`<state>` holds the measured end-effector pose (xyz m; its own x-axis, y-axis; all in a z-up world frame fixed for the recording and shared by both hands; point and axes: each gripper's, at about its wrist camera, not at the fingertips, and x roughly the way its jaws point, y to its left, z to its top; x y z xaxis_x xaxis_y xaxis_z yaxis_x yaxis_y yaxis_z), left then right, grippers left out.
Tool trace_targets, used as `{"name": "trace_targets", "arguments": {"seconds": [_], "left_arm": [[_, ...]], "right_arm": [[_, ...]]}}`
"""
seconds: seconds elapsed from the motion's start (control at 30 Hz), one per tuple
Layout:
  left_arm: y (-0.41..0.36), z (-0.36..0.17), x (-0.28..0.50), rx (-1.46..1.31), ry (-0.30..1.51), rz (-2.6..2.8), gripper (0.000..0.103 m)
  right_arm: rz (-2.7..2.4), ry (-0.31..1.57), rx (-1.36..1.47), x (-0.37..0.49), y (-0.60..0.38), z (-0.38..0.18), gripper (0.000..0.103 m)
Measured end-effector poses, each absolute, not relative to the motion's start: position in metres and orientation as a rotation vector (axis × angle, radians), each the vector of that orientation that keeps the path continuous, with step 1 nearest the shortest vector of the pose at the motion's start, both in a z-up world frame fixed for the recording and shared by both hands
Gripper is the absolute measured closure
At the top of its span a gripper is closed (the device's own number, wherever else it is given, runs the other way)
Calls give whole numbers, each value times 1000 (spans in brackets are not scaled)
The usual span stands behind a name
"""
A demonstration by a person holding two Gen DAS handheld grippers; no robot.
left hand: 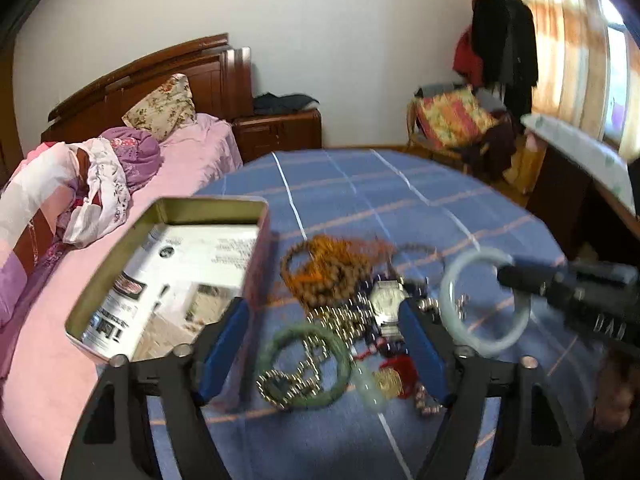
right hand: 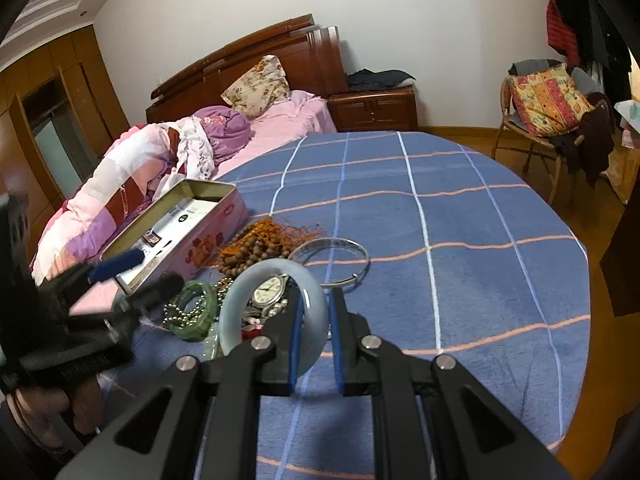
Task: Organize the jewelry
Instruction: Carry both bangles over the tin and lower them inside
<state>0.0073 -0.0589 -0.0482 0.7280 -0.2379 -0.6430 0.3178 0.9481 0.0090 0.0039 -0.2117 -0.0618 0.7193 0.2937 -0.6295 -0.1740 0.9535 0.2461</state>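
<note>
A heap of jewelry lies on the blue checked cloth: brown bead strings (left hand: 332, 268), a wristwatch (left hand: 387, 300), a green bangle (left hand: 306, 368) with a silver bead chain, red pieces. My left gripper (left hand: 324, 320) is open above the heap. My right gripper (right hand: 316, 308) is shut on a pale jade bangle (right hand: 272, 276), which also shows at the right of the left wrist view (left hand: 484, 296), lifted. A thin silver bangle (right hand: 330, 260) lies beyond. An open pink tin box (left hand: 176, 264) lined with printed paper stands left of the heap.
The round table's cloth (right hand: 460, 220) stretches far and right. A bed with pink bedding (right hand: 168, 176) lies left, behind the tin. A chair with a colourful cushion (right hand: 548, 100) stands at the far right. A nightstand (right hand: 372, 108) is by the wall.
</note>
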Motion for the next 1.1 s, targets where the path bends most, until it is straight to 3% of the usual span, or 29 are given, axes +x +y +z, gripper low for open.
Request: {"name": "trace_targets", "arguments": {"seconds": [0.03,0.07,0.23,0.33,0.53,1.1], "left_arm": [[-61,-53,6,126,715,-320,55],[-63,-58,5,129,738,-330,59],[-72,-68,4,157,775,-337,60],[-78,-74,9,182,813,-341,67],[-76,-82,15,179,861,-328,97],[-31,24,-7,23,556,-330,98]], "right_arm": [[262,725,175,4,-211,-63,88],[264,727,177,4,-211,-63,88],[279,727,187,4,-211,-64,88],[280,727,191,4,-212,-64,88],[278,724,191,2,-213,-64,88],[287,694,175,-1,-208,-53,87]]}}
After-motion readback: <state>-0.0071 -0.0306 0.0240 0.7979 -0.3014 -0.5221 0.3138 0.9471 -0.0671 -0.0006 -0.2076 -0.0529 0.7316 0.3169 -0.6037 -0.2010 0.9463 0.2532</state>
